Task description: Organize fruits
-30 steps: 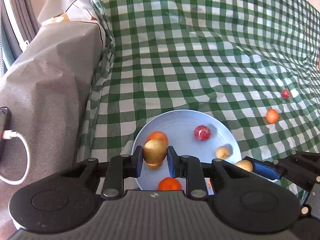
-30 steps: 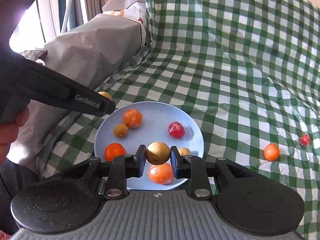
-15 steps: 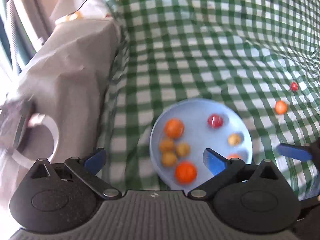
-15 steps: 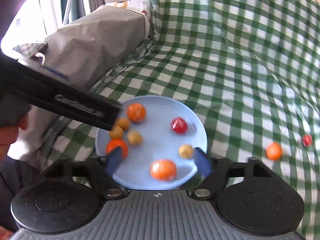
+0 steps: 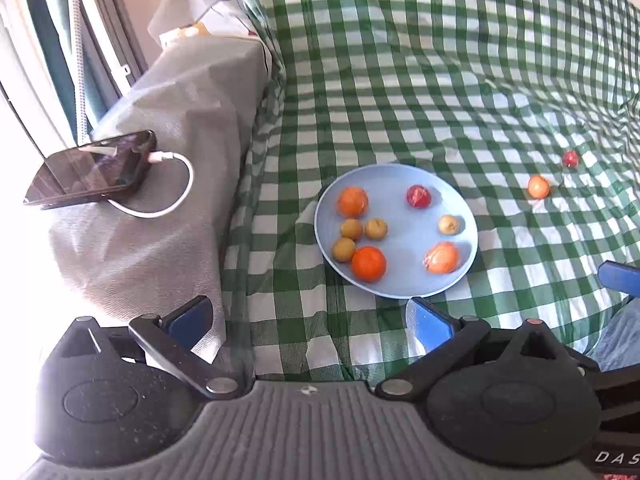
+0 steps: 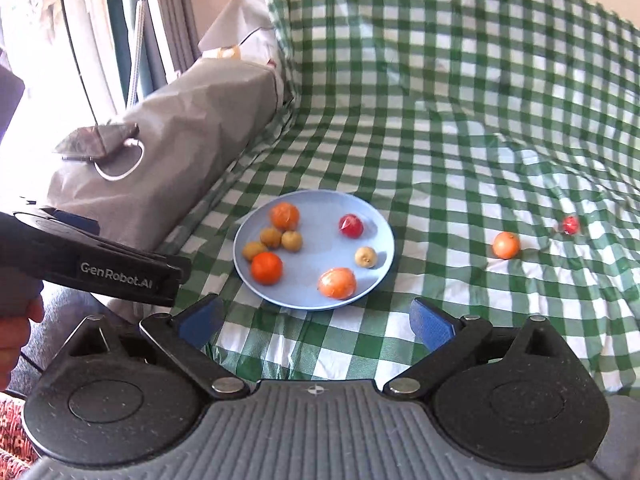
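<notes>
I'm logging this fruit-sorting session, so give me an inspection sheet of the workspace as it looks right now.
Surface: green checked cloth, wrinkled.
Job's things: blue plate holding eight fruits; orange fruit and small red fruit lie on the cloth.
Clutter: phone on grey cover.
Grippers: left gripper and right gripper open, empty.
Cables: white cable plugged into phone.
Surroundings: window frame.

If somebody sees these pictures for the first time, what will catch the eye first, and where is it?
The blue plate in the middle of the green checked cloth stands out, holding eight small fruits. To its right, an orange fruit and a small red fruit lie loose on the cloth. On the grey cover at left rests a phone with a white cable.
</notes>
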{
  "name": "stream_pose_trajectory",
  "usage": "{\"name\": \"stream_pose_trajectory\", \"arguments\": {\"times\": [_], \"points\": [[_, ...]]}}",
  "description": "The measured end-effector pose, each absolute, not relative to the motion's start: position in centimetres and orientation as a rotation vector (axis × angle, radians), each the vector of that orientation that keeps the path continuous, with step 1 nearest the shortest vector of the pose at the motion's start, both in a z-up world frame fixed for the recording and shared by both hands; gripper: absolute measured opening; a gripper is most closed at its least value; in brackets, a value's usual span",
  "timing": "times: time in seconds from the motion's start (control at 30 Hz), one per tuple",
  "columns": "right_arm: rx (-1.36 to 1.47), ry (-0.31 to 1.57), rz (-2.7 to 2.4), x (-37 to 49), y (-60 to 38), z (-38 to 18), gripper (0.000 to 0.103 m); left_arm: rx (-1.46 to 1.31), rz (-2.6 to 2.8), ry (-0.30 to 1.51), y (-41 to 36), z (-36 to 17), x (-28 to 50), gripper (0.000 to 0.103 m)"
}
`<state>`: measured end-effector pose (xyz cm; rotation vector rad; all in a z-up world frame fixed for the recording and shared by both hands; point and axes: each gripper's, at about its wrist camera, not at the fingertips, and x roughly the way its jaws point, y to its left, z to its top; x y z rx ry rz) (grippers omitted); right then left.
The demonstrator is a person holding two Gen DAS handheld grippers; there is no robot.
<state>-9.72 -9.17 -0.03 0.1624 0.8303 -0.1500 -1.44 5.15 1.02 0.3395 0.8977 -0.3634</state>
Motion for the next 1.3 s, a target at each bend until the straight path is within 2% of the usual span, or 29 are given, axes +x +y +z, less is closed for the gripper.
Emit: {"name": "stream_pose_trajectory", "arguments": {"times": [0.6,1.3], "points": [[0.147,0.766,-0.159,-11.9,-8.6,1.8,0.1,0.362,-0.372,0.857,5.2,2.4,-3.6,0.103],[0.195,0.81,-0.162,-10.7,-9.7,0.1,0.1,0.404,-0.373,0.918,3.7,0.6,-2.1,0.103]]}}
